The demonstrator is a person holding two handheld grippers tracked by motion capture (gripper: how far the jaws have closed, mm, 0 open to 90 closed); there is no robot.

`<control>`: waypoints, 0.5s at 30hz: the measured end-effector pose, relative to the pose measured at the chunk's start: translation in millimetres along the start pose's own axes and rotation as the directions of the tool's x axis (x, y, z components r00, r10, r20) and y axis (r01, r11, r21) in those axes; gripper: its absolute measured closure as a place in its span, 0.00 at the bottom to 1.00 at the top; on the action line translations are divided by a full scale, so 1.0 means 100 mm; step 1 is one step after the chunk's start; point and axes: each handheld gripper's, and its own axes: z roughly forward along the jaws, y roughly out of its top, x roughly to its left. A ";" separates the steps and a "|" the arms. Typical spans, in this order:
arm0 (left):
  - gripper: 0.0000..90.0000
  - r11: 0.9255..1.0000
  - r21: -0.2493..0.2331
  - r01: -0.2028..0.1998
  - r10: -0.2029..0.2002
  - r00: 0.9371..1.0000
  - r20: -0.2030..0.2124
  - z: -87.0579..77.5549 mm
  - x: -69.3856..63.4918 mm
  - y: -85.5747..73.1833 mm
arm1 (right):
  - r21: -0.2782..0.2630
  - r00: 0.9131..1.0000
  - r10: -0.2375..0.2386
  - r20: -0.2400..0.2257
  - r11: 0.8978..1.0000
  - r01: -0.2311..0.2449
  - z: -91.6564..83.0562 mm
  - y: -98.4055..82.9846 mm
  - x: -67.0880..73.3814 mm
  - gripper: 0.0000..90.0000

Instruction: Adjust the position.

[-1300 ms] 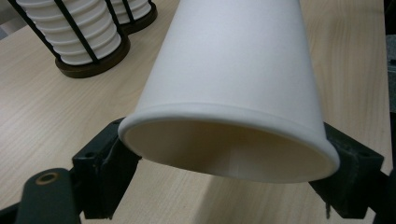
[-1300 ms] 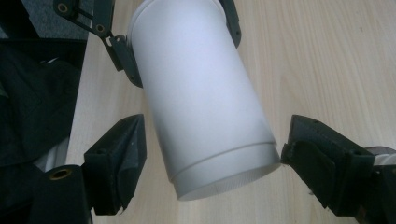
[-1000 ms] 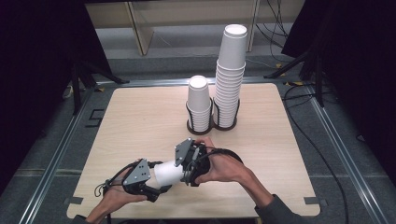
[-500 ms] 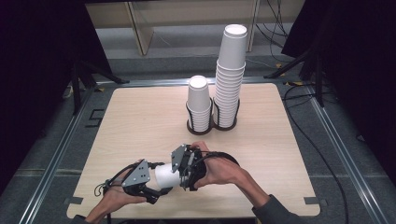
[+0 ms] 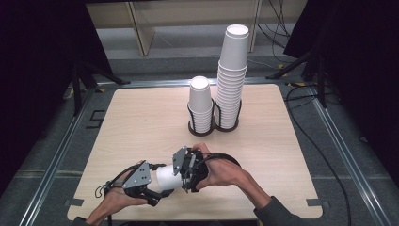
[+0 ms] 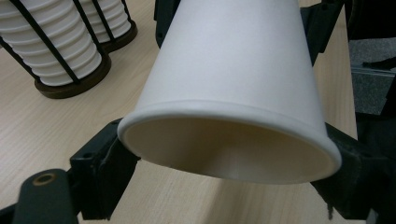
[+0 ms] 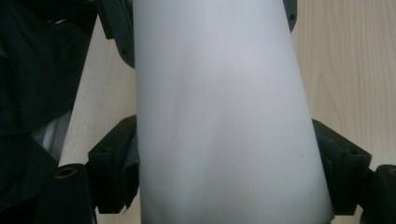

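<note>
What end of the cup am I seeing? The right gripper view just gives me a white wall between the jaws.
Observer: The paper cup has its open rim toward the left gripper; the left gripper view looks into its mouth.
Operator: Is that gripper clamped on it?
Observer: Its jaws flank the rim and have just been opening, with the cup between them. I cannot tell whether they press.
Operator: Any other cups?
Observer: Yes. A short stack and a tall stack stand in black wire holders on the table's far side.
</note>
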 end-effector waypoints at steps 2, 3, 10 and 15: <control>0.13 1.000 -0.021 0.011 -0.011 1.000 -0.005 0.00 0.01 -0.01 | -0.010 1.000 0.011 -0.016 1.000 -0.012 -0.02 -0.01 0.00 0.26; 0.12 0.998 -0.053 0.039 -0.039 0.999 0.000 0.00 0.02 -0.01 | -0.021 1.000 0.019 -0.015 1.000 -0.019 -0.02 -0.02 -0.01 0.25; 0.11 0.970 -0.188 0.156 -0.162 0.987 -0.012 -0.07 0.12 -0.07 | -0.128 0.993 0.116 -0.040 0.984 -0.120 -0.12 -0.17 -0.12 0.26; 0.16 0.933 -0.259 0.250 -0.261 0.965 -0.011 -0.12 0.17 -0.08 | -0.208 0.974 0.222 -0.039 0.952 -0.225 -0.24 -0.29 -0.20 0.26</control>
